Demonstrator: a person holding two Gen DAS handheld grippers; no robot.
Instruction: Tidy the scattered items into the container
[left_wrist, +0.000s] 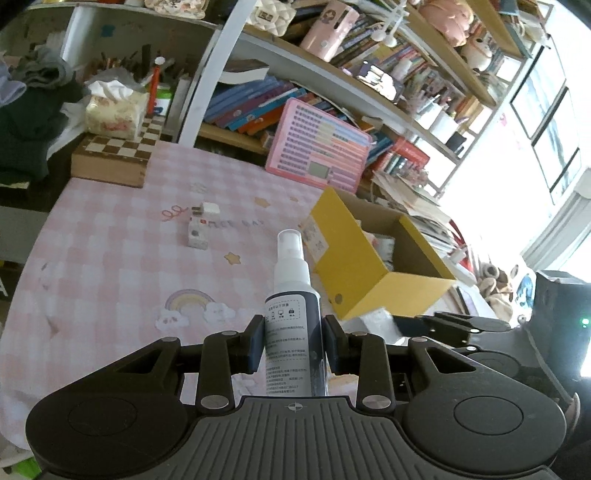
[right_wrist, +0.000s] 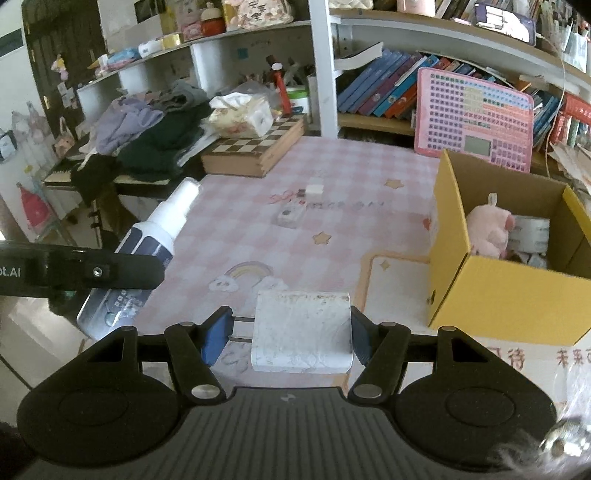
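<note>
My left gripper (left_wrist: 293, 343) is shut on a spray bottle (left_wrist: 291, 295) with a white nozzle and a dark label, held upright above the pink checked tablecloth (left_wrist: 110, 258). The same spray bottle (right_wrist: 155, 236) shows at the left of the right wrist view. My right gripper (right_wrist: 291, 336) is shut on a white plug charger (right_wrist: 301, 336), one pad against its two prongs. An open yellow cardboard box (right_wrist: 498, 288) stands to the right, holding a pink plush toy (right_wrist: 487, 232) and a tape roll (right_wrist: 530, 232). Two small white chargers (right_wrist: 314, 190) (right_wrist: 290, 216) lie mid-table.
A chessboard box (right_wrist: 255, 147) with a tissue pack (right_wrist: 243, 114) on it sits at the back left, next to a heap of clothes (right_wrist: 147, 136). A pink keyboard toy (right_wrist: 476, 118) leans on the bookshelves (right_wrist: 380, 92) behind the box.
</note>
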